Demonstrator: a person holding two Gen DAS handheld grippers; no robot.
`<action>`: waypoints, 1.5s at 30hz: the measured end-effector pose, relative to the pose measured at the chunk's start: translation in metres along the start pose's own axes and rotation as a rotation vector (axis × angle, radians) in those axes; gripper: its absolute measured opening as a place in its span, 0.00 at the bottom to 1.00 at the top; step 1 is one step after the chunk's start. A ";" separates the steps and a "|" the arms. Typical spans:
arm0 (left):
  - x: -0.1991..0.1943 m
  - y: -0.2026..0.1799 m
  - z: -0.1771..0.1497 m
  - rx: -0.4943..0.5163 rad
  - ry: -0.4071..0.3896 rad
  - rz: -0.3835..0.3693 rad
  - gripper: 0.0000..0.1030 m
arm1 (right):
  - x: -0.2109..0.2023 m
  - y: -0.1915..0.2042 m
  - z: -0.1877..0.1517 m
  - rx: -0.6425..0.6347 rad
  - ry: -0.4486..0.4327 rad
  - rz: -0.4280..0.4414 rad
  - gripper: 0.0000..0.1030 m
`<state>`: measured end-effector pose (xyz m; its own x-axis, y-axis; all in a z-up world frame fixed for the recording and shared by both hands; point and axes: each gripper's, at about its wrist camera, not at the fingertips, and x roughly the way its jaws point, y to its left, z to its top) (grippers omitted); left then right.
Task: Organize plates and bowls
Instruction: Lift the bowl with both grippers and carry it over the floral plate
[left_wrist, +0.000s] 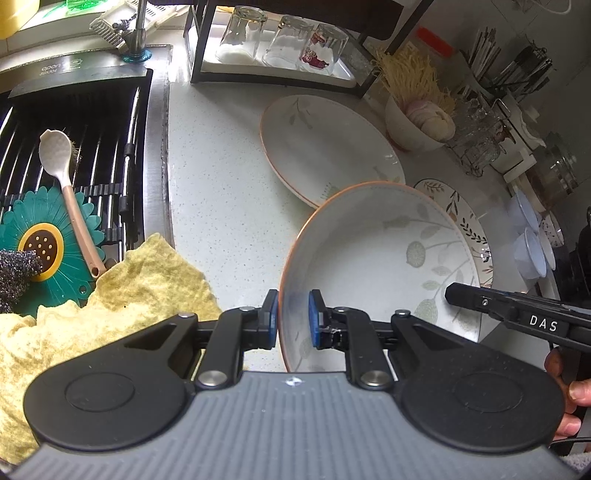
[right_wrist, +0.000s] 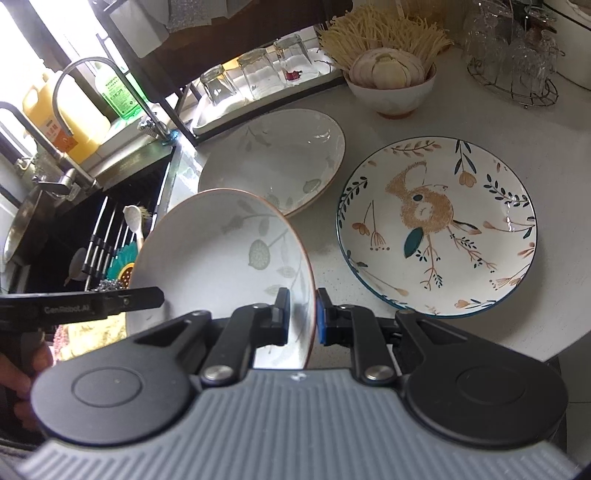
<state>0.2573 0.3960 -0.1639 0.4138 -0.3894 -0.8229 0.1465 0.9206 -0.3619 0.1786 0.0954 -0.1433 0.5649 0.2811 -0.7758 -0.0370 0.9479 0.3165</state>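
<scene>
Leaf-pattern plate (left_wrist: 388, 258) is hanging tilted above the counter (left_wrist: 221, 184), gripped at two opposite points of its orange rim. Left gripper (left_wrist: 293, 319) is pinching the plate's left rim, one blue pad inside, one outside. Right gripper (right_wrist: 303, 317) is pinching the right rim the same way; its black finger is showing at the right edge of the left wrist view.

Second leaf-pattern plate (right_wrist: 273, 158) is lying flat on the counter just behind the held one, near the sink (left_wrist: 110, 110) edge. Bird-pattern plate (right_wrist: 436, 229) is lying flat to the right, apart from both. Bowl (right_wrist: 395, 96) holding garlic and dry noodles is sitting behind the plates toward the back edge. Upturned glasses (left_wrist: 284, 40) are standing on a tray in the rack. Yellow cloth (left_wrist: 110, 295) is draping over the sink's near corner.
</scene>
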 end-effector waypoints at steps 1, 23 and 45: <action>-0.002 -0.003 0.002 0.005 -0.003 0.003 0.18 | -0.003 0.000 0.002 -0.001 -0.008 0.006 0.17; 0.027 -0.102 0.071 0.007 -0.044 -0.085 0.18 | -0.042 -0.080 0.075 -0.024 -0.129 -0.021 0.17; 0.117 -0.161 0.080 0.022 0.095 0.003 0.19 | -0.001 -0.160 0.072 0.005 -0.025 -0.090 0.17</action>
<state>0.3538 0.2042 -0.1668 0.3277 -0.3868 -0.8620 0.1659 0.9217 -0.3505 0.2434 -0.0671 -0.1538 0.5865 0.1908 -0.7872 0.0192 0.9683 0.2490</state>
